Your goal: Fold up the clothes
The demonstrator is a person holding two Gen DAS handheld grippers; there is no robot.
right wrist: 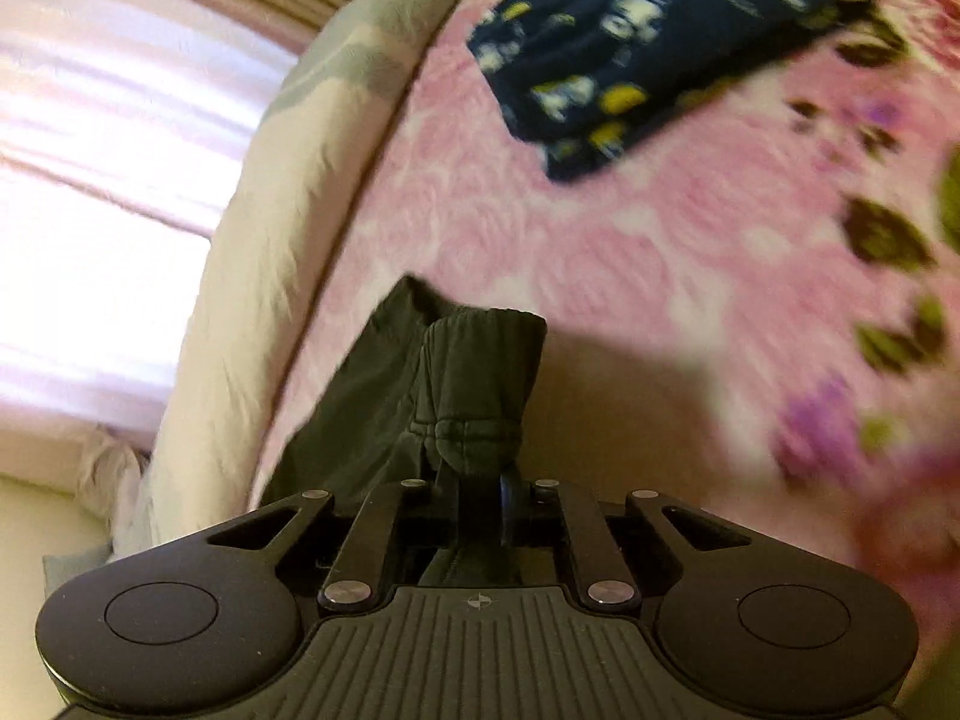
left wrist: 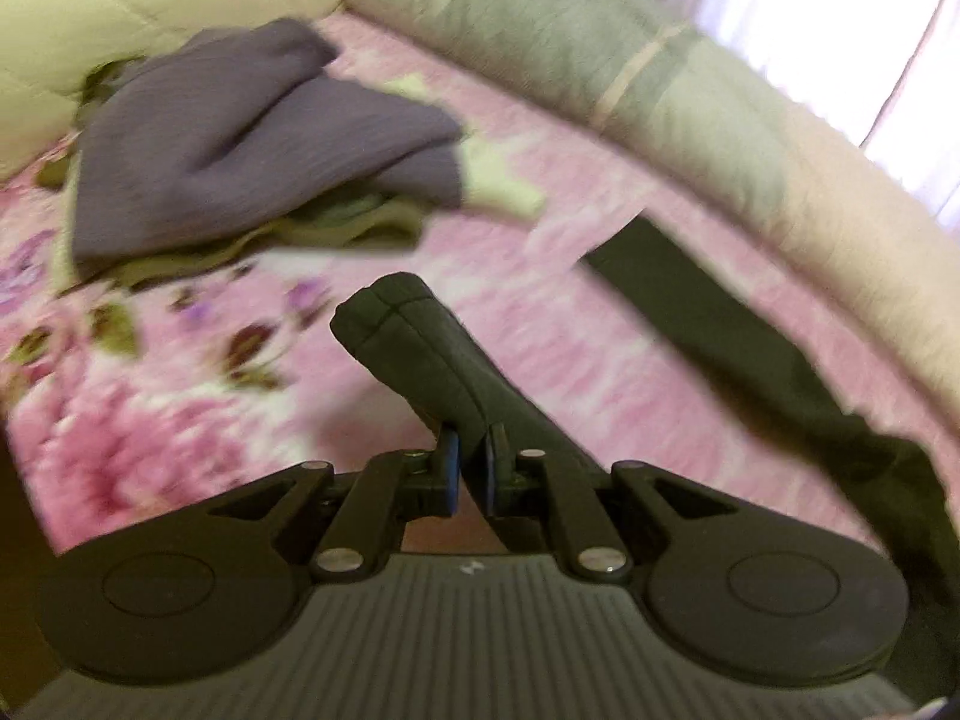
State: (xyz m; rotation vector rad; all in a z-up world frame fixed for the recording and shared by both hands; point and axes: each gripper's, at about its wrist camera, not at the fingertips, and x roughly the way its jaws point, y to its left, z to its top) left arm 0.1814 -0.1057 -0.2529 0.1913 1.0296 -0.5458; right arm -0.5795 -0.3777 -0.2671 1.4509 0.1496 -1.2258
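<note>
A dark grey-black garment (left wrist: 420,354) is pinched in my left gripper (left wrist: 471,468), which is shut on a folded end that sticks up above the pink bed. The rest of the garment (left wrist: 750,336) trails away to the right along the bed. My right gripper (right wrist: 480,492) is shut on another bunched, hemmed end of the same dark garment (right wrist: 480,384), held just above the bed near its left edge.
The bed has a pink floral cover (left wrist: 540,330). A pile with a purple-grey cloth (left wrist: 252,138) on top of olive clothes lies at the back left. A folded navy patterned garment (right wrist: 654,42) lies farther off. Pale rolled bedding (left wrist: 660,90) lines the bed's edge by a bright window.
</note>
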